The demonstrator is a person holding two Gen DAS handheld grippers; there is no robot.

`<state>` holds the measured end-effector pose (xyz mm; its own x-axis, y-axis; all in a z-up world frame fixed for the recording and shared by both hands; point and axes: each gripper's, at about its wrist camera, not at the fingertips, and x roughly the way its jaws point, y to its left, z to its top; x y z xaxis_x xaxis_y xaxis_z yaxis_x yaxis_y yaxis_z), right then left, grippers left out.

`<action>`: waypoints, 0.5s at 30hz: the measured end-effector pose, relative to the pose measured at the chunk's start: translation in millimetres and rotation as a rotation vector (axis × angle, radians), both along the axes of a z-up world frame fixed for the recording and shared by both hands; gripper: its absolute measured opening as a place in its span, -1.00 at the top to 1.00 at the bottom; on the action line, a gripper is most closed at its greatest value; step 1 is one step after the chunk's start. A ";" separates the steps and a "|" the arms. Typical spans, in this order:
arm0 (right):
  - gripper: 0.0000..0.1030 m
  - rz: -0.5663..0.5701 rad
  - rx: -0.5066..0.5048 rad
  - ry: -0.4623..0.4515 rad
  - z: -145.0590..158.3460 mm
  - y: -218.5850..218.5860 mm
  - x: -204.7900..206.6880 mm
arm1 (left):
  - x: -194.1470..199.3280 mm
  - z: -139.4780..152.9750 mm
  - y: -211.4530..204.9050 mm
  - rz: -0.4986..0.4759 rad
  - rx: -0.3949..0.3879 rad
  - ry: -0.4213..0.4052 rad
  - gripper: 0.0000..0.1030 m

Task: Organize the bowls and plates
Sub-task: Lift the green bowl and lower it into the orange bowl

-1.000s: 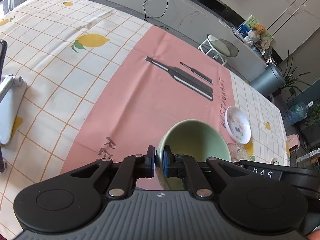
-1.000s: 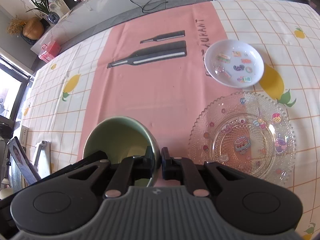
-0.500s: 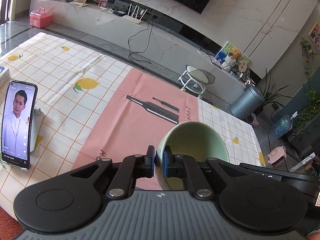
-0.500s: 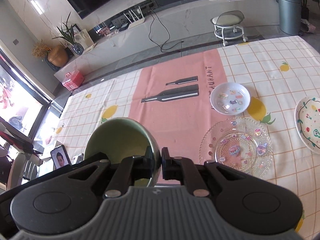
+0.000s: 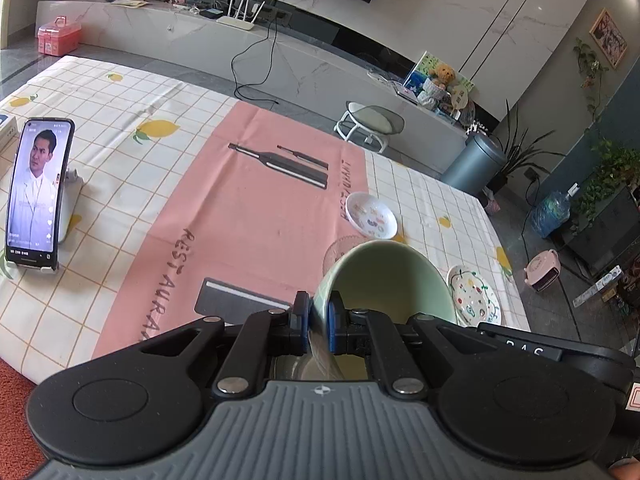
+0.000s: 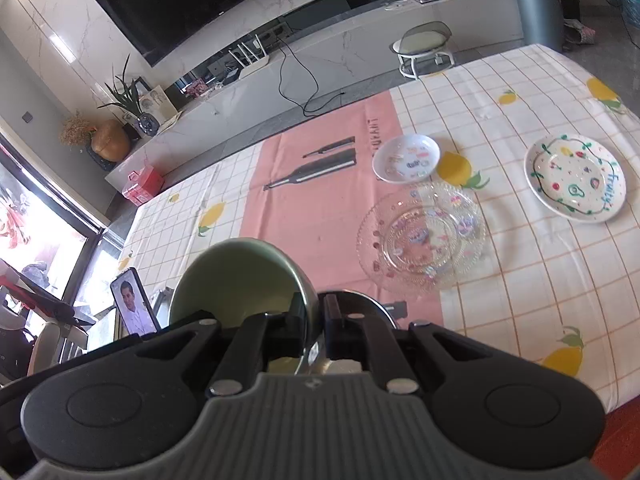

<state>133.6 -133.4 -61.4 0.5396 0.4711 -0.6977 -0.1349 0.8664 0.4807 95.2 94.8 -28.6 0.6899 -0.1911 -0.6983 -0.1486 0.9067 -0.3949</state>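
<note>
Both tools grip the same green bowl (image 5: 384, 276) by its rim, above the desk (image 5: 120, 184). The left tool (image 5: 319, 322) is clenched on the rim's left side, the right tool (image 6: 316, 322) on its right side. On the desk lie a glass plate (image 6: 420, 236), a small white dish (image 6: 406, 157) and a painted plate (image 6: 576, 178).

The bowl (image 5: 384, 276) was pale green; the tablecloth (image 6: 520, 92) white with orange checks and yellow lemons; the mat (image 5: 248, 216) pink with dark lettering.

Bright daylight — sharp, fisheye-bent edges
</note>
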 end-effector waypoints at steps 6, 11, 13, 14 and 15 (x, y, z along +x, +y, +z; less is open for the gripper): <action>0.87 -0.024 -0.025 0.050 -25.0 -6.0 -5.1 | 1.0 -27.4 -5.2 -0.020 0.003 0.063 0.84; 0.86 -0.027 -0.065 0.070 -40.7 -2.3 -4.2 | 4.0 -41.8 -11.4 -0.041 0.030 0.112 0.85; 0.86 -0.027 -0.083 0.069 -44.8 -1.2 -3.2 | 5.3 -44.7 -14.7 -0.053 0.047 0.124 0.85; 0.86 -0.028 -0.090 0.069 -45.9 -1.2 -2.8 | 5.8 -46.1 -17.2 -0.058 0.055 0.129 0.85; 0.86 -0.029 -0.095 0.070 -47.3 -1.0 -1.5 | 6.4 -47.8 -18.6 -0.062 0.061 0.134 0.85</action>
